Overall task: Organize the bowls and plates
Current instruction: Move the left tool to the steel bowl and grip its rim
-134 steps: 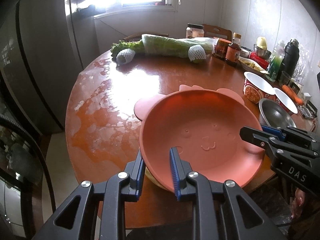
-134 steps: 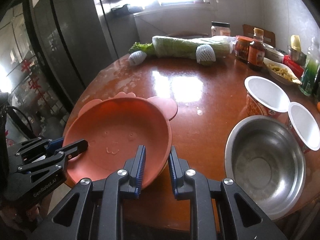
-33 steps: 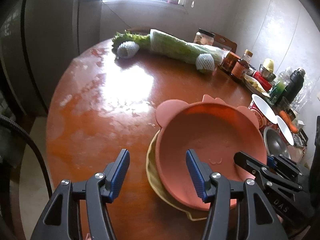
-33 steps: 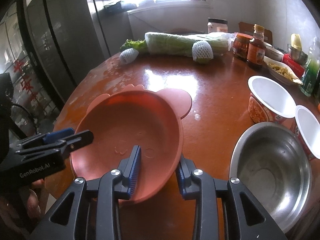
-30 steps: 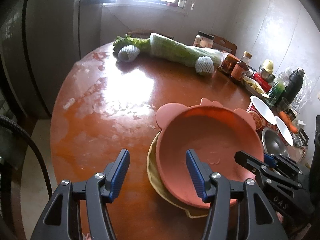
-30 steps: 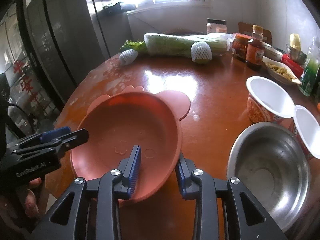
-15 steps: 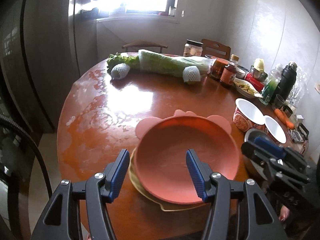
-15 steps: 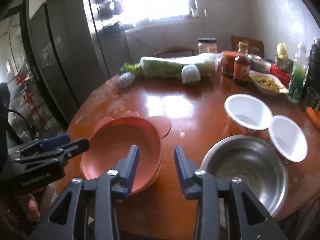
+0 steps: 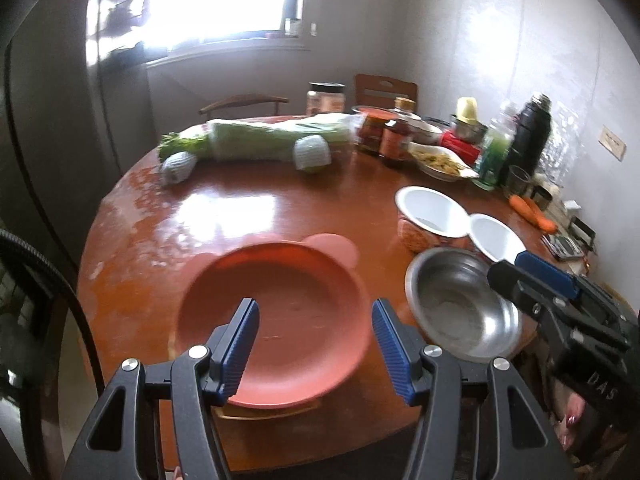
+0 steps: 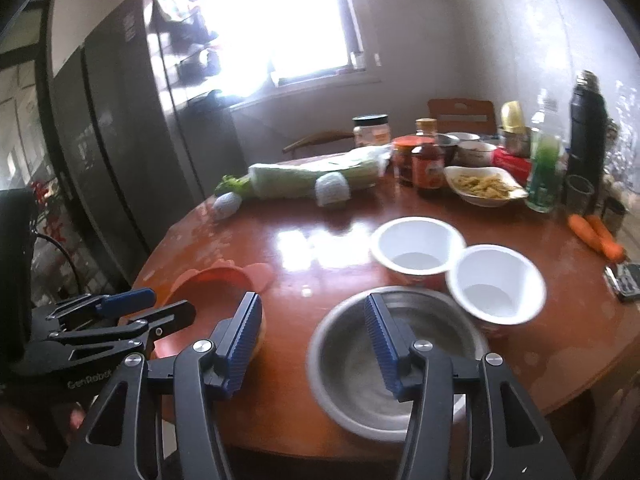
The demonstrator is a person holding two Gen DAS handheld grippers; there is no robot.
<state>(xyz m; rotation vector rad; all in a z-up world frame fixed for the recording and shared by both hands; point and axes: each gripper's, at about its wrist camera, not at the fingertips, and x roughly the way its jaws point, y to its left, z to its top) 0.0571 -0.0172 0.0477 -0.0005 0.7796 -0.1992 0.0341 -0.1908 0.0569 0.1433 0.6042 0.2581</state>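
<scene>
Left claw (image 9: 314,338), right claw (image 10: 312,338): black frames, blue ribbed pads, silver screws.

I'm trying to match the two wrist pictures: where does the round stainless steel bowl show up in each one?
Left wrist view: the round stainless steel bowl sits at lower right, right of the orange bear-eared plate, just off the left gripper's right finger.
Right wrist view: it sits at bottom centre, behind the right gripper, whose jaws are opening on nothing.
Shared landmark: the two white paper cups just beyond it.
</scene>
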